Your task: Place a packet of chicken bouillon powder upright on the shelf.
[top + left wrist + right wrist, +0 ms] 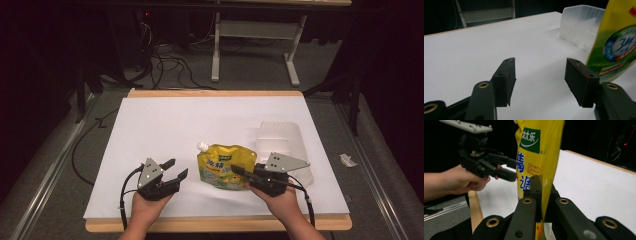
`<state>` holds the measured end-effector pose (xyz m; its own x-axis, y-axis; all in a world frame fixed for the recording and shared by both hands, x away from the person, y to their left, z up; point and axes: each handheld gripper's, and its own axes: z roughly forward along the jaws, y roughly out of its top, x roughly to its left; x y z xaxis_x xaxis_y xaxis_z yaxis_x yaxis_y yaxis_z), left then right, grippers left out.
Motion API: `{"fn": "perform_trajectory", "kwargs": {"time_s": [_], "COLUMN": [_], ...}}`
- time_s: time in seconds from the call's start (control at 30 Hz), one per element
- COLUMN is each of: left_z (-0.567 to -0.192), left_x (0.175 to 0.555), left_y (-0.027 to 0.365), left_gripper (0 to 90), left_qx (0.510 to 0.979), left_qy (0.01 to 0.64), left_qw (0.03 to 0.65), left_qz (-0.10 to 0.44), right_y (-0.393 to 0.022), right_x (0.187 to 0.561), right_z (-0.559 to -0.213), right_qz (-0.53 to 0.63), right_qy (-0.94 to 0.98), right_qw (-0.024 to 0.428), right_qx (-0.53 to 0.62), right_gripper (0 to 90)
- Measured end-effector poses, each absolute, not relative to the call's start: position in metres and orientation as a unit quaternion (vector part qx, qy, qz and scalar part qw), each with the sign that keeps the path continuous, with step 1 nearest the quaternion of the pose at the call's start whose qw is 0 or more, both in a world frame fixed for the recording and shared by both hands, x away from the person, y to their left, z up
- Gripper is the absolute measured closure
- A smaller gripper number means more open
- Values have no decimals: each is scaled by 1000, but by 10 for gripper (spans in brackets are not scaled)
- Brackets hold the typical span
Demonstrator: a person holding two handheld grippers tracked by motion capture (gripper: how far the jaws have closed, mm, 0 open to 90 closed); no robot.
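Note:
A yellow spouted pouch (222,167) with a white cap stands near the front middle of the white table sheet (165,125). My right gripper (235,169) is shut on the pouch's right edge; in the right gripper view the jaws (541,182) pinch the yellow pouch (536,150), which hangs upright between them. To the pouch's left, my left gripper (178,168) stands open with nothing between its fingers. In the left gripper view the jaws (540,62) gape over bare white sheet, with the pouch (616,45) at the right edge. The left gripper (512,170) appears beyond the pouch in the right gripper view.
A clear plastic container (282,142) stands on the sheet behind and right of the pouch, also in the left gripper view (579,27). The table's wooden edge (215,223) runs along the front. A paper scrap (347,160) lies on the floor at right.

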<state>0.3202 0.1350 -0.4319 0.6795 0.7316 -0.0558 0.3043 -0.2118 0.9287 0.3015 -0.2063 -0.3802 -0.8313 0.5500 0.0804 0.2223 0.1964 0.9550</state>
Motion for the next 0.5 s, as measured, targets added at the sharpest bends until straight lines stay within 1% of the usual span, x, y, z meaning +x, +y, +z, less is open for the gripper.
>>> {"fn": "perform_trajectory", "kwargs": {"time_s": [0.2,0.23,0.5], "left_z": [-433,-434,-434], "left_x": [322,323,322], "left_y": [134,134,132], "left_gripper": [377,359,349], "left_qx": [758,759,762], "left_qy": [344,342,334], "left_qw": [516,517,519], "left_qz": [201,198,194], "right_y": [-217,-222,-239], "right_x": [299,300,301], "right_z": [-368,-365,-356], "right_qz": [590,593,600], "right_qy": [751,748,736], "right_qw": [154,159,174], "right_qx": [255,254,261], "right_gripper": [900,900,900]}}
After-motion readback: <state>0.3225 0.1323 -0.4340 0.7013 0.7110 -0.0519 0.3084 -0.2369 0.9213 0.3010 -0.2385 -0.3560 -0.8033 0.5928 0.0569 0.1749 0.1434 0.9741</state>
